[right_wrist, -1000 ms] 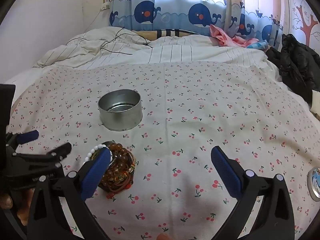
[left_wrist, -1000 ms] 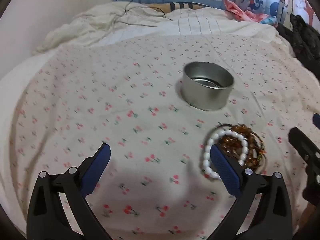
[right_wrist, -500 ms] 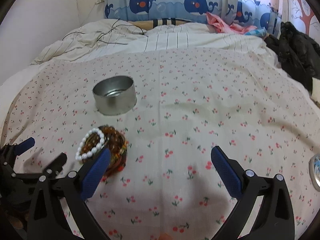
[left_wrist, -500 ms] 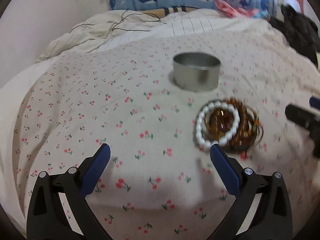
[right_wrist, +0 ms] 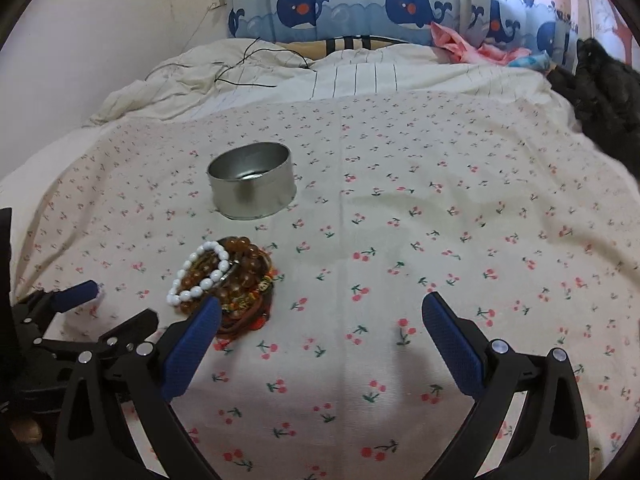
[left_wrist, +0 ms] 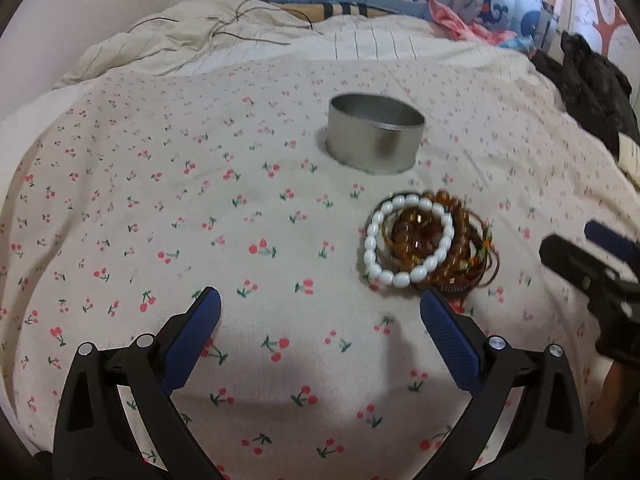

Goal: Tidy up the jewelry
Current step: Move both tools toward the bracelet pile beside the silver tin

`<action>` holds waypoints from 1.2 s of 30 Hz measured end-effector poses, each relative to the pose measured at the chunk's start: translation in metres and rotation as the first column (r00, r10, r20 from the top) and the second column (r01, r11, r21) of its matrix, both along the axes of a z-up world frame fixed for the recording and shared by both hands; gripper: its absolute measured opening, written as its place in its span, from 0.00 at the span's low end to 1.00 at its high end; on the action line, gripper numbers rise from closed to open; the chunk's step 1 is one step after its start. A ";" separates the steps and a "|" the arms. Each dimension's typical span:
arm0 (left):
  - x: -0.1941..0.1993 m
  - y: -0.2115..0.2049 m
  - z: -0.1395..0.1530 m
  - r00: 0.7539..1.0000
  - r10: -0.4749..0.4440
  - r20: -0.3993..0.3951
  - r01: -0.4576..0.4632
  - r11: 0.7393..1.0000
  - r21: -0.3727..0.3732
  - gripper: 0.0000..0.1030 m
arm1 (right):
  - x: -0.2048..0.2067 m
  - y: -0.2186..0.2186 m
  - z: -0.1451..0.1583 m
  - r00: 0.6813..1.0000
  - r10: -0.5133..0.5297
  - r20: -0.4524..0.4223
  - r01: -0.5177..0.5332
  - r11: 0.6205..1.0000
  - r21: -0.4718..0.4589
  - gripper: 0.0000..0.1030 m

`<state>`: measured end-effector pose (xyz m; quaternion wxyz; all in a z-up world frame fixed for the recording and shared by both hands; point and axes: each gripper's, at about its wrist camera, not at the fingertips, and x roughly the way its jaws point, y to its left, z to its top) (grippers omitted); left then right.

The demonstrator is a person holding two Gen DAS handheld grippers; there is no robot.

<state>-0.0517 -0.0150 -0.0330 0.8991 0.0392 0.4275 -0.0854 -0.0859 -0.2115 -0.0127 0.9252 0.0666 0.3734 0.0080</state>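
L wrist cam: low over bed, faces curtain | R wrist cam: same, to its right | shared: tin (left_wrist: 375, 139) (right_wrist: 253, 185), beads (left_wrist: 428, 245) (right_wrist: 228, 280)

From my left wrist view the amber bracelets (left_wrist: 460, 248) smear with motion blur; I can't count them. The white bead bracelet (left_wrist: 408, 240) hides part of that pile. Right tool (left_wrist: 592, 268) is cut off at the frame edge, its tips blurred. In my right wrist view the tin (right_wrist: 253, 188) floor is only partly visible.
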 end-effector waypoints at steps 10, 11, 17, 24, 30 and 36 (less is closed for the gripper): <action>0.008 -0.007 0.011 0.999 -0.008 0.036 0.008 1.000 -0.009 0.93 | -0.003 0.002 0.008 1.000 0.018 -0.002 -0.018 0.999 -0.049 0.94; 0.010 -0.008 0.011 0.999 -0.021 0.025 0.021 1.000 -0.017 0.93 | -0.002 0.003 0.007 1.000 0.021 -0.005 -0.021 0.998 -0.058 0.94; 0.020 -0.008 0.016 0.998 -0.069 0.010 0.069 0.998 -0.014 0.93 | 0.019 0.013 0.027 0.989 0.147 -0.016 -0.147 0.983 -0.111 0.94; 0.028 -0.005 0.008 0.996 -0.081 -0.043 0.078 0.995 -0.059 0.93 | 0.038 0.000 0.012 0.982 0.171 -0.079 -0.177 0.981 -0.080 0.94; 0.026 -0.014 -0.002 0.994 -0.090 -0.062 0.089 0.996 -0.019 0.93 | 0.034 0.005 0.011 0.986 0.156 -0.066 -0.164 0.976 -0.145 0.94; 0.027 -0.024 -0.010 0.994 -0.095 -0.055 0.098 0.994 0.052 0.93 | 0.036 0.001 0.008 0.987 0.141 -0.079 -0.150 0.981 -0.121 0.94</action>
